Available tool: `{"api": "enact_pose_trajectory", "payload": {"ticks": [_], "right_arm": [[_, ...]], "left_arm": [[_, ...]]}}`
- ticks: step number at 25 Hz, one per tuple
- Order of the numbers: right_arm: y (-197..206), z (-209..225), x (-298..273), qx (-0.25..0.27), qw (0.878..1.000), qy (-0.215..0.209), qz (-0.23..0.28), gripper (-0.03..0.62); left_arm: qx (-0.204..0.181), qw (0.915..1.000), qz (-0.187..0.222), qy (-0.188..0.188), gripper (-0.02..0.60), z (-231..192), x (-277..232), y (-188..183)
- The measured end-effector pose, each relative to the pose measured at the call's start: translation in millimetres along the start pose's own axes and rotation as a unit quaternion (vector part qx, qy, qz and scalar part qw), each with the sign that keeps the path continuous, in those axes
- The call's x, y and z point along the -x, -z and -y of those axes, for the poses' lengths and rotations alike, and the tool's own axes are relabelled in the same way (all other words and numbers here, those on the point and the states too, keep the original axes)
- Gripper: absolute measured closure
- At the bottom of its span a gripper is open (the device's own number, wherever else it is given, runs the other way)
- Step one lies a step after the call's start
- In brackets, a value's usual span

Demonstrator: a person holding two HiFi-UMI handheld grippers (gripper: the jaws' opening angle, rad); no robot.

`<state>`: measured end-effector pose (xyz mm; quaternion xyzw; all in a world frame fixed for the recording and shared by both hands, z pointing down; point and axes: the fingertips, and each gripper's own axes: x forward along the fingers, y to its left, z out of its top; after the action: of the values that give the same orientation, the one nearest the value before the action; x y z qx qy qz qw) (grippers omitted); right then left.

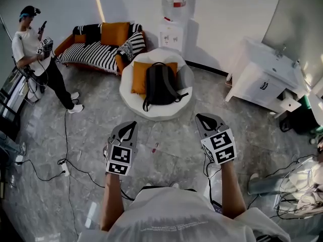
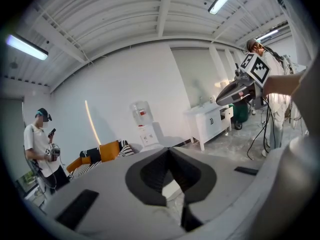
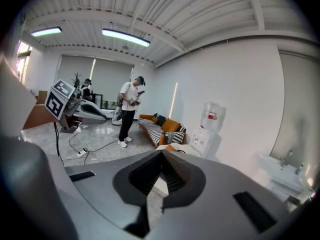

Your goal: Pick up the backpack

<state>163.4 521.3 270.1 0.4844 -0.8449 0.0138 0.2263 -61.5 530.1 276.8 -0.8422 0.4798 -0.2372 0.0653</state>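
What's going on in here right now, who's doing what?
A person holds a left gripper and a right gripper out in front, both shut and empty. They point toward a black backpack that leans on an orange cushion on a round white seat. Neither gripper touches the backpack; open floor lies between them, so the pickup has not begun. A second person stands beside the striped sofa.

Backpack [image 1: 160,84] on round white seat [image 1: 151,113]; left gripper [image 1: 132,123], right gripper [image 1: 201,117] near it.
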Motion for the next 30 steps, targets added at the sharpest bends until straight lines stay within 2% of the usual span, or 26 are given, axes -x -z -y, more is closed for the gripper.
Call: {"api": "enact_pose_trajectory", "payload": {"ticks": [6, 10, 15, 20, 25, 30], "right_arm": [[14, -4, 16, 0.022, 0.999, -0.039, 0.002, 0.591], [24, 4, 25, 0.011, 1.0, -0.018, -0.009, 0.591], [38, 10, 37, 0.0, 1.0, -0.016, -0.016, 0.591], [41, 20, 44, 0.003, 1.0, -0.004, -0.011, 0.591], [31, 29, 38, -0.005, 1.0, 0.018, 0.023, 0.591], [27, 38, 9, 0.001, 1.0, 0.012, 0.011, 0.591]], "left_arm": [[0.012, 0.9999, -0.007, -0.003, 0.569, 32, 3, 3], [0.007, 0.9999, -0.011, 0.007, 0.569, 47, 5, 0], [0.015, 0.9998, -0.016, -0.002, 0.571, 49, 5, 4], [0.006, 0.9999, -0.01, 0.004, 0.571, 52, 0, -5], [-0.002, 0.9999, -0.011, 0.005, 0.571, 43, -14, -9], [-0.005, 0.9999, -0.01, 0.002, 0.568, 22, -35, -8]]}}
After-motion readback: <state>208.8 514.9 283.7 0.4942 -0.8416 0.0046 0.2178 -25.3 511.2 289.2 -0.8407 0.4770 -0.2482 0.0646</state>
